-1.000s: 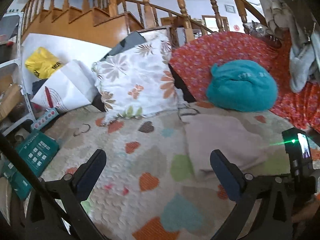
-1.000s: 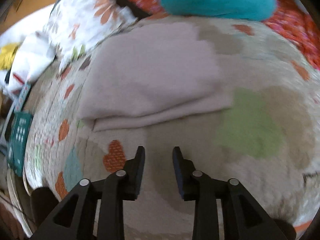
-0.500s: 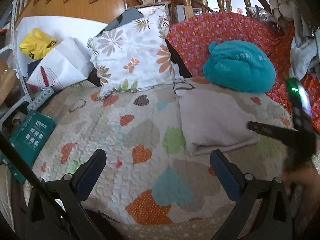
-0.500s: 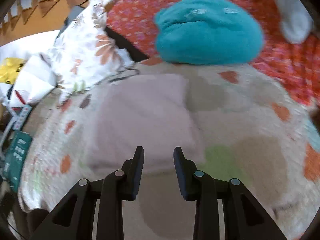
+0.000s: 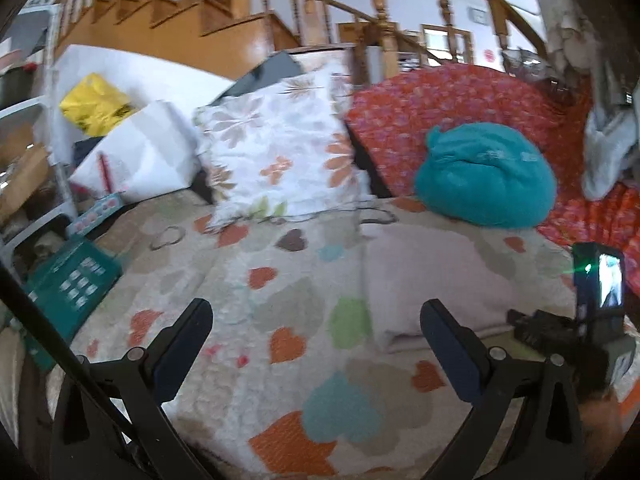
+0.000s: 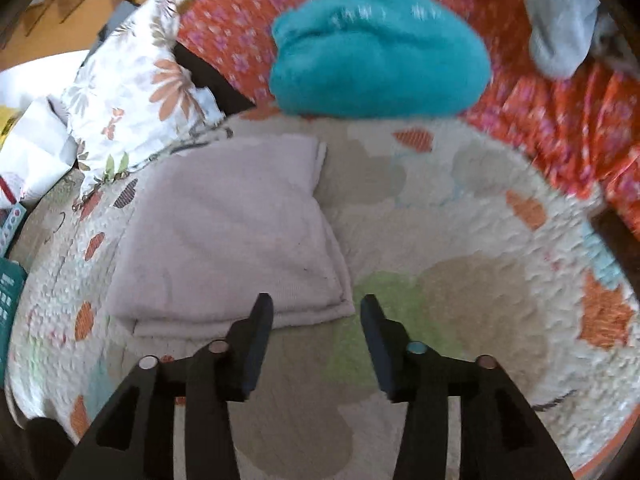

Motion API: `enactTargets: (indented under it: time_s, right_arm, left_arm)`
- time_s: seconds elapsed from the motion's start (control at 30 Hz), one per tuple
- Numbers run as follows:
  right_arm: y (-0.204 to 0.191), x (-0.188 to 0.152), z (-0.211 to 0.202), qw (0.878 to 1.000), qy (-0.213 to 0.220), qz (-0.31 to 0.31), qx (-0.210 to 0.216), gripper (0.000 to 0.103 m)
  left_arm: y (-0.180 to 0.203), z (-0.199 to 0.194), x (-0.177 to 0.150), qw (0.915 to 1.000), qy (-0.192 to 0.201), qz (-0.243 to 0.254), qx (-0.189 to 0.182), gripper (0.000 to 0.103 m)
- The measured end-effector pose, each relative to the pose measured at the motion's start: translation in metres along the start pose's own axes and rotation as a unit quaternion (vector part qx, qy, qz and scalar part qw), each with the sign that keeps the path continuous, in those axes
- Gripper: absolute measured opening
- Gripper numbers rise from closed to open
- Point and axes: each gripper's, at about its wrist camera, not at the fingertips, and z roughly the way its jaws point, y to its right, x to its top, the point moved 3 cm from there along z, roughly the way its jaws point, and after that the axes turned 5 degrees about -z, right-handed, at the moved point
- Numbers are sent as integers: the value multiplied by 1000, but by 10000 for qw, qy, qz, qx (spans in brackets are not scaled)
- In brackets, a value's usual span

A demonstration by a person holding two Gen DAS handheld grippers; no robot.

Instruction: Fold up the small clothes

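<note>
Folded pale garment [image 6: 228, 236] on quilt [image 6: 460, 280], near edge just ahead of right hand-held gripper [image 6: 316, 320], both hand-held grippers agape, empty

Folded garment [image 6: 224, 236] lies flat on quilt [image 6: 460, 280], right of centre. Behind it, round cushion [image 5: 486, 176]; pillow [image 5: 280, 148] behind-left, leaning upright. Box [image 5: 68, 284] at quilt's left edge, possibly off it. Right gripper [image 6: 316, 320] just before garment's near edge.

Heart-patterned quilt [image 6: 460, 240] carries folded pale cloth [image 6: 228, 240], teal bundle [image 6: 380, 68], floral pillow [image 5: 280, 148].
</note>
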Motion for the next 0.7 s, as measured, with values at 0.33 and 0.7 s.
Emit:
enactTargets:
  time_s: [0.33, 0.7]
  right_arm:
    - [3, -13, 2, 9992, 96, -46, -390, 55]
    - [-22, -24, -20, 9953, 411, -445, -759, 66]
  left_arm:
    - [12, 38, -24, 9901, -1370, -173, -267, 103]
    - [1, 55, -48, 9838, -1779, -223, -53, 103]
